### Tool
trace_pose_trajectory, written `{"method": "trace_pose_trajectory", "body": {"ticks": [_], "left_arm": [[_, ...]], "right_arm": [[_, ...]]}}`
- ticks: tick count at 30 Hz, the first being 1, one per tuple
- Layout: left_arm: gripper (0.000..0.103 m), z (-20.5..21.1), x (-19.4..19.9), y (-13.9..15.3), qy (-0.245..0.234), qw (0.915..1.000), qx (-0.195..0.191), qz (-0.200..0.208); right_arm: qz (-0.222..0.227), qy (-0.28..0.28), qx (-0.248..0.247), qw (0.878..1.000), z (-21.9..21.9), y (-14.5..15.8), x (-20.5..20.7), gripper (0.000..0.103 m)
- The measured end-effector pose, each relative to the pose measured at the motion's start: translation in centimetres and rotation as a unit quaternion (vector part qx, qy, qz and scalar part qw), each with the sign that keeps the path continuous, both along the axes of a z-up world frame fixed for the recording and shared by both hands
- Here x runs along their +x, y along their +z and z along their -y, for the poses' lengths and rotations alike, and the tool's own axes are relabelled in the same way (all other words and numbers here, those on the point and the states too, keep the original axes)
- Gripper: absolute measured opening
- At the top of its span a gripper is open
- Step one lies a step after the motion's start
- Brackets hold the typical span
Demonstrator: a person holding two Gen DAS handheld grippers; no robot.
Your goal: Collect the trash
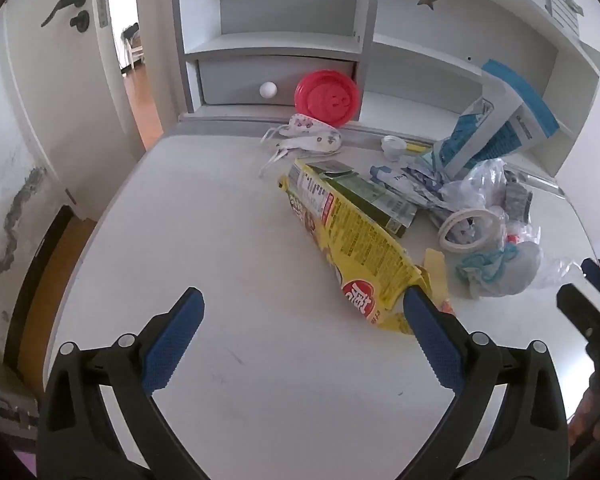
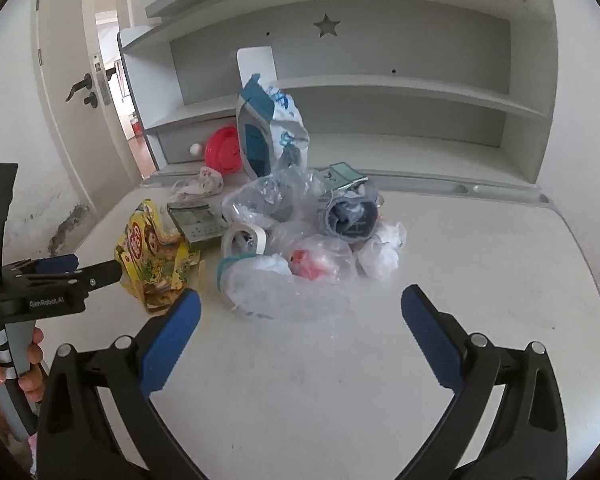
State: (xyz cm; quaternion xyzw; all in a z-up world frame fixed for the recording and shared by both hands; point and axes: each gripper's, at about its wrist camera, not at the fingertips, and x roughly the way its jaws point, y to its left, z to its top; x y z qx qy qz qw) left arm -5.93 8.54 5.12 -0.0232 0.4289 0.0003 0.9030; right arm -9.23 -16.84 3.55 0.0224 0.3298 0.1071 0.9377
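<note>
Trash is heaped on a white desk (image 2: 480,280), and the yellow snack bag (image 1: 352,240) serves as reference for all positions. In the left wrist view, the bag lies flat and diagonal, printed side up, its near end torn. A green carton (image 1: 364,196) lies touching the bag's far side. Beyond the bag's far end sit a patterned cloth face mask (image 1: 312,138) and, behind it, a red plastic lid (image 1: 327,98) leaning against a grey drawer (image 1: 236,80) with a white knob (image 1: 268,89). To the bag's right lie a white tape roll (image 1: 466,226), clear plastic bags (image 1: 484,188), a crumpled blue-and-white bundle (image 1: 496,270) and a tilted white-and-blue carton (image 1: 508,120).

Left gripper (image 1: 302,300) hovers over bare desk with jaws spread wide, nothing between them; its right fingertip overlaps the bag's torn near end in the picture, contact not determinable.

Right gripper (image 2: 300,300) hovers to the right of the bag, jaws likewise spread wide and holding nothing, near the edge of a clear plastic bag (image 2: 284,284). A hand (image 2: 4,364) grips the left gripper's handle at the left edge of the right wrist view.
</note>
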Motion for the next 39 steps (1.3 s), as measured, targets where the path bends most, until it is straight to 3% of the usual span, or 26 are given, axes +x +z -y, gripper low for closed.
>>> {"method": "trace_pose_trajectory", "body": {"ticks": [13,39], "left_arm": [[0.097,0.6,-0.8,1.4,-0.008,0.9998,0.001,0.015],[0.097,0.0,-1.0,1.3,-0.003,1.0000,-0.004,0.007]], "right_arm": [[-0.012,0.002,0.015,1.000,0.9,-0.4,0.2,0.097],[-0.019,0.004,0.024,1.000,0.6,-0.9,-0.1,0.097]]}}
